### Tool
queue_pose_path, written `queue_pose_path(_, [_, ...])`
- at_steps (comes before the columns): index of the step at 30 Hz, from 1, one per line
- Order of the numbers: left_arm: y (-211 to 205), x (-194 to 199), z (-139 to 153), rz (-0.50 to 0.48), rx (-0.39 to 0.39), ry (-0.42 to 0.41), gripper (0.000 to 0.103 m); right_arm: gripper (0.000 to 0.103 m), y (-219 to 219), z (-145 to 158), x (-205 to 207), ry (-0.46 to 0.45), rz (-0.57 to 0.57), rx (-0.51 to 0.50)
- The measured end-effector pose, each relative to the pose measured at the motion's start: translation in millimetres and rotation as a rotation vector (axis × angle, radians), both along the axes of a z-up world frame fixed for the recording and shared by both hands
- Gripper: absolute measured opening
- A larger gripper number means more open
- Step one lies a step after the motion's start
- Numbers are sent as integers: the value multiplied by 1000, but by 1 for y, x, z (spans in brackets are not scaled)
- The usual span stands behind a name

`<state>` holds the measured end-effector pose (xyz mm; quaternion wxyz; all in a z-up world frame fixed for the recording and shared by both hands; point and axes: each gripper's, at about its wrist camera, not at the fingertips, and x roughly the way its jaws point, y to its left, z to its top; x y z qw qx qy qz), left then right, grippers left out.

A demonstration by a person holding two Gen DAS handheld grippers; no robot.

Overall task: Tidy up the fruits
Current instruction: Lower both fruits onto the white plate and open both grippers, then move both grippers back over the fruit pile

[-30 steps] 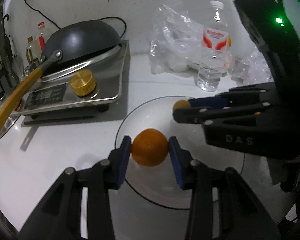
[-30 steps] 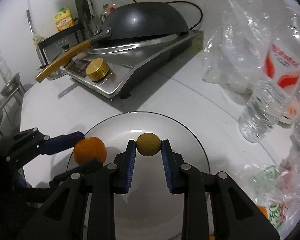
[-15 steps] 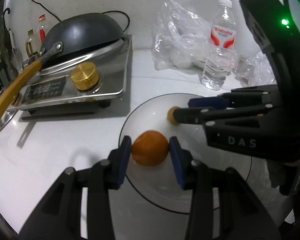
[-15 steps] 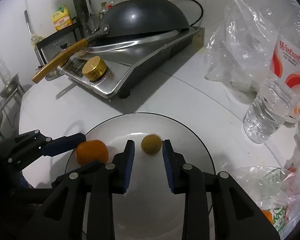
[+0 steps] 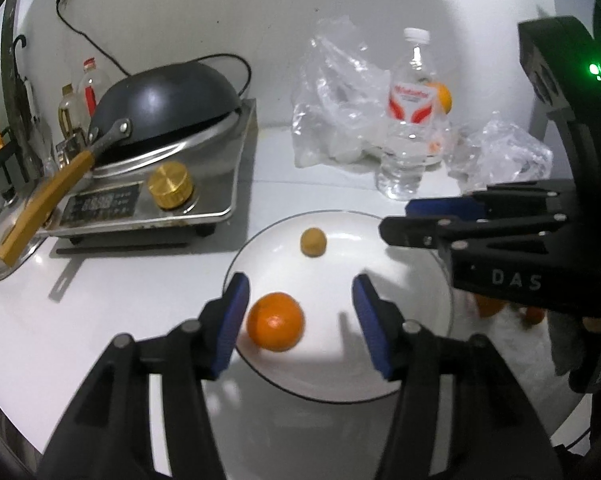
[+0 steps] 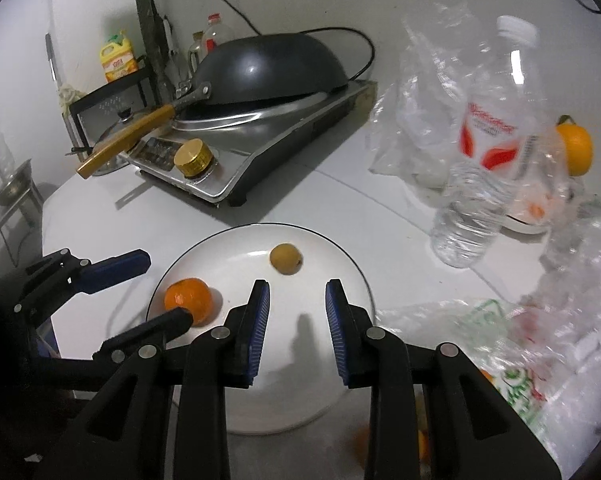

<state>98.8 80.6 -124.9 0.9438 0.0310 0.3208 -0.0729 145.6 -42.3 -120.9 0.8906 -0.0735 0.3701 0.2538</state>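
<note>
Two fruits, an orange [image 5: 275,321] and a small brown fruit [image 5: 313,242], are found deposited on the white plate [image 5: 412,280], both the left gripper [image 5: 300,320] and right gripper [image 6: 296,320] are observed released and empty, and further oranges [image 6: 576,150] are noted outstanding among the plastic bags [image 6: 420,120].

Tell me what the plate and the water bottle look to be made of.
Plate: probably glazed ceramic; glossy white with a thin dark rim line and soft glare. Water bottle: clear thin plastic; see-through ribbed walls, white screw cap, printed red label.
</note>
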Motion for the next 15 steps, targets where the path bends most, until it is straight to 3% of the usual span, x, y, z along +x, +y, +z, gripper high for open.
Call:
queue_pose_path(9, [-26, -19, 11, -33, 13, -25, 56, 31, -40, 11, -27, -38, -52, 12])
queue_pose_path(15, [-45, -27, 17, -57, 18, -36, 62, 33, -69, 18, -40, -58, -92, 23])
